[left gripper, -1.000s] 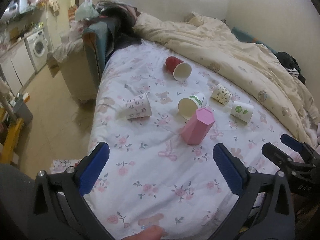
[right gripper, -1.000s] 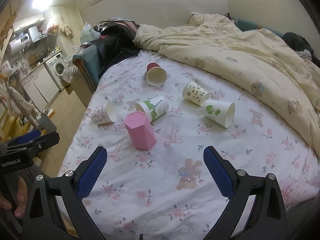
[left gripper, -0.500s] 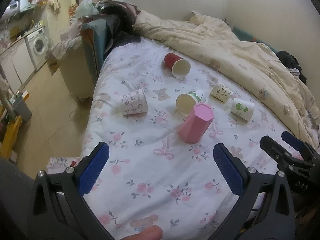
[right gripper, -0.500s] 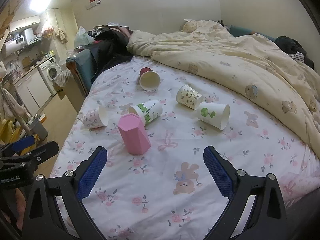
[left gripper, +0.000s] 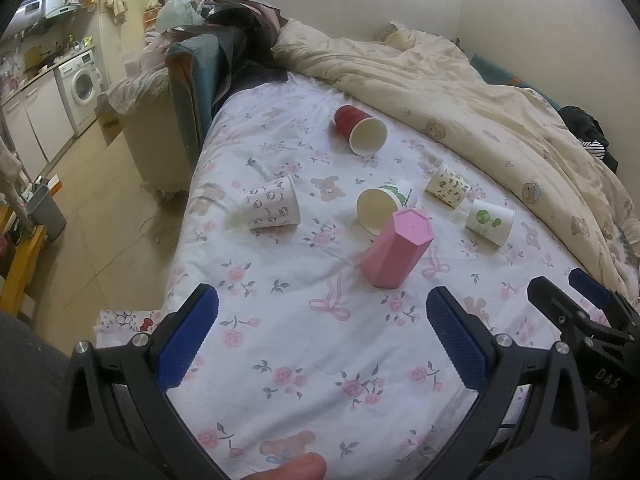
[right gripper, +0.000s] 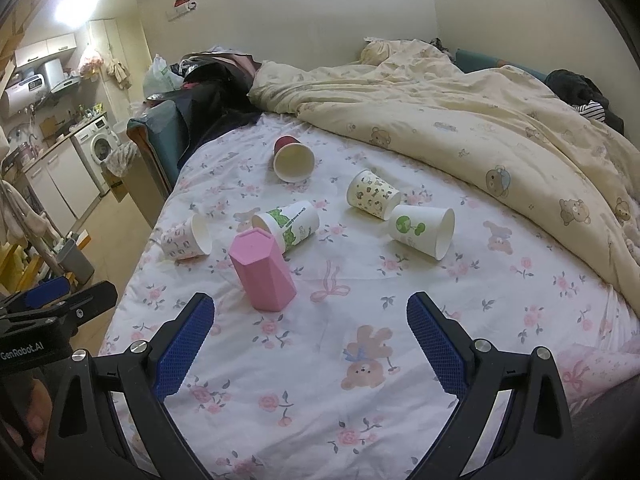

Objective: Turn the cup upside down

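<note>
Holding both tongs wide apart and empty, left gripper (left gripper: 320, 342) and right gripper (right gripper: 310, 342), I hover short of the pink cup (right gripper: 262, 274), which stands mouth-down and tilted on the floral sheet (right gripper: 360, 400). Five paper cups lie beyond it, the green-print cup (right gripper: 292, 224) just behind. Soft bedding could topple whatever I nudge. I read "GenRobot.AI" and "DAS" on the grippers.
</note>
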`<state>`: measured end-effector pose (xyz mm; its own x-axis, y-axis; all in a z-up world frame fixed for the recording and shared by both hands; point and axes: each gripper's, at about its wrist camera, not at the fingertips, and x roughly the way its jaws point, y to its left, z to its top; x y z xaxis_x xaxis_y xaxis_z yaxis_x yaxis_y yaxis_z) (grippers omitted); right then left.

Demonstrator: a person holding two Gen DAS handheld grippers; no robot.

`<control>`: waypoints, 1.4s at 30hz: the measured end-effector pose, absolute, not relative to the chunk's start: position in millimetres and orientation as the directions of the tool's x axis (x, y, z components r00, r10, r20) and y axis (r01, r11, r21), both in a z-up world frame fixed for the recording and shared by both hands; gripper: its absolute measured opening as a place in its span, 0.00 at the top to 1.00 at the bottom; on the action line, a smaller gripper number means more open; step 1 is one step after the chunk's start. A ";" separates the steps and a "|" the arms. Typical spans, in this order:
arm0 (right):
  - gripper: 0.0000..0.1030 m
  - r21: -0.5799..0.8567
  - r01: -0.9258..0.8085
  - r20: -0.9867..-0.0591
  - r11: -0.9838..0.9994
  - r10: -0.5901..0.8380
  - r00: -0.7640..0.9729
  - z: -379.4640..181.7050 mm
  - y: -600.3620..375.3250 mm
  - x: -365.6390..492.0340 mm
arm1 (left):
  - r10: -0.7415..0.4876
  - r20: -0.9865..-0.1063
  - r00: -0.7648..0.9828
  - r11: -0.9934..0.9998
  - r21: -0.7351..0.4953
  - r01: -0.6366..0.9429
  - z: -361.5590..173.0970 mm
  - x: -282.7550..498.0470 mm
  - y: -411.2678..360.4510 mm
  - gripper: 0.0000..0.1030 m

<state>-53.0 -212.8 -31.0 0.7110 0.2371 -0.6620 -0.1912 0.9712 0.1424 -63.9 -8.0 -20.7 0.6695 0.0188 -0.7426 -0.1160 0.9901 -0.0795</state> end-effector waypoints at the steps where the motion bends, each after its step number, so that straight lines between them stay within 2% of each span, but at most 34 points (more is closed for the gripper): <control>1: 0.04 0.143 -0.193 -0.662 0.971 0.239 0.710 -31.1 -212.6 -53.3 | 0.020 -0.742 0.670 0.990 -0.078 -0.115 -20.8 -63.9 -8.1 0.00; 42: 0.04 0.179 -0.198 -0.668 0.964 0.267 0.695 -30.9 -213.3 -52.7 | 0.017 -0.752 0.659 0.990 -0.080 -0.117 -23.2 -63.2 -7.3 0.00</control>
